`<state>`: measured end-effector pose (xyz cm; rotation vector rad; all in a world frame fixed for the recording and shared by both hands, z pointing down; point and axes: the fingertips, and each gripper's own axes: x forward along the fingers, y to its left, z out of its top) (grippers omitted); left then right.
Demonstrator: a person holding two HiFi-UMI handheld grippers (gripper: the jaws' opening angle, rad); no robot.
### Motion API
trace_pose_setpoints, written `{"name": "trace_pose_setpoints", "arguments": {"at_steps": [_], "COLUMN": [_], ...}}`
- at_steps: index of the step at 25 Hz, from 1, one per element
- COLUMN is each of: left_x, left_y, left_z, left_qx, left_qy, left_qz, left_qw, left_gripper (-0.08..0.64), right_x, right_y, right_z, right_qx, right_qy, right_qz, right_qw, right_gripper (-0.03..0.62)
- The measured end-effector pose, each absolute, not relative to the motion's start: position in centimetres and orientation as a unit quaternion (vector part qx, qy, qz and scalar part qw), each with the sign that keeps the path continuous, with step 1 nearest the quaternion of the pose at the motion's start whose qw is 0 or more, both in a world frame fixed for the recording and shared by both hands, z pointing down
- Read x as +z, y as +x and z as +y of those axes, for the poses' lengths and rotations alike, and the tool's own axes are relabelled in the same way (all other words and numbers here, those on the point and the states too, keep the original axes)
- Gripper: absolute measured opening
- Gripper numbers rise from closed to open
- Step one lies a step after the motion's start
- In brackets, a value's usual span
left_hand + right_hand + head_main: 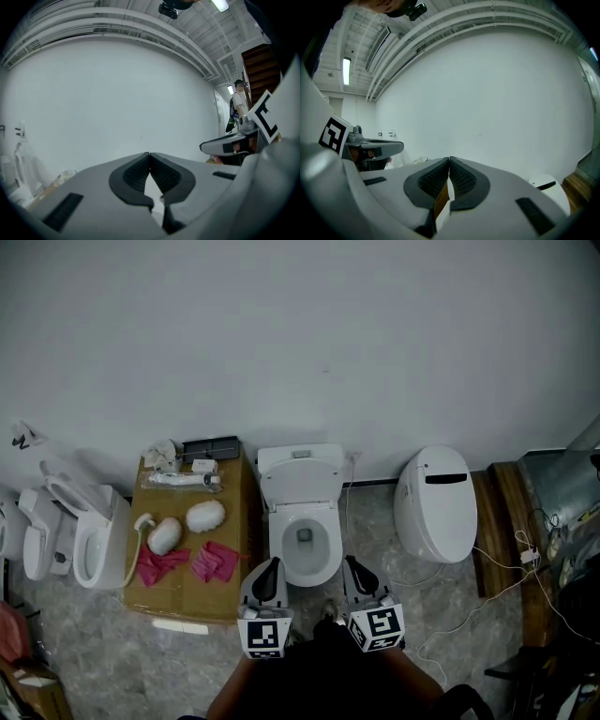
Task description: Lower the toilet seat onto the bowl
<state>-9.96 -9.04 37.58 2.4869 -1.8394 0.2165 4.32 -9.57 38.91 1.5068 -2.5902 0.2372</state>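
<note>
**Ana:** White is filling the upper half of the head view: the wall [375,334] is running behind everything, and a grey, stone-patterned floor [375,540] is spreading out below it.

**Ben:** Where is the toilet sitting?

**Ana:** The middle toilet [305,514] is standing against the wall, straight ahead of the person. Its bowl [277,551] is lying open, and the toilet seat [302,486] is standing raised, leaning back on the tank [300,457]. Seat and lid are not separating clearly from this height. A rounded toilet [436,504] with its lid closed is sitting to the right. A tilted toilet [94,535] is resting far left.

**Ben:** And between them?

**Ana:** A cardboard box [187,594] is lying between the tilted toilet and the middle one, carrying two pink cloths [216,562] and two white rounded lumps [205,516].

**Ben:** What are the grippers doing?

**Ana:** The left gripper [273,563] and the right gripper [351,562] are hovering just in front of the bowl, one at each side of its front edge and well short of the seat. Each is clenched on nothing. The left one's pads [136,176] are meeting at the tips, and the right one's pads [461,180] are doing the same.
</note>
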Motion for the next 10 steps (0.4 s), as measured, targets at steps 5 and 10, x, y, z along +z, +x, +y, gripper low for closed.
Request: {"name": "trace_pose_setpoints", "arguments": {"at_steps": [5, 10], "left_x": [37.18, 37.51], "left_y": [-10.35, -10.66], "left_z": [-8.74, -8.48], "left_qx": [0.062, 0.068], "left_qy": [0.8, 0.799], "left_qz": [-0.597, -0.597], "left_qw": [0.01, 0.024], "left_gripper": [0.009, 0.009], "right_x": [39.02, 38.82], "right_y": [3.87, 3.58], "right_z": [-9.09, -8.92], "right_qx": [0.077, 0.075], "right_qy": [0.498, 0.5], "right_qz": [-0.861, -0.86], "right_qw": [0.068, 0.064], "right_gripper": [0.028, 0.028]}}
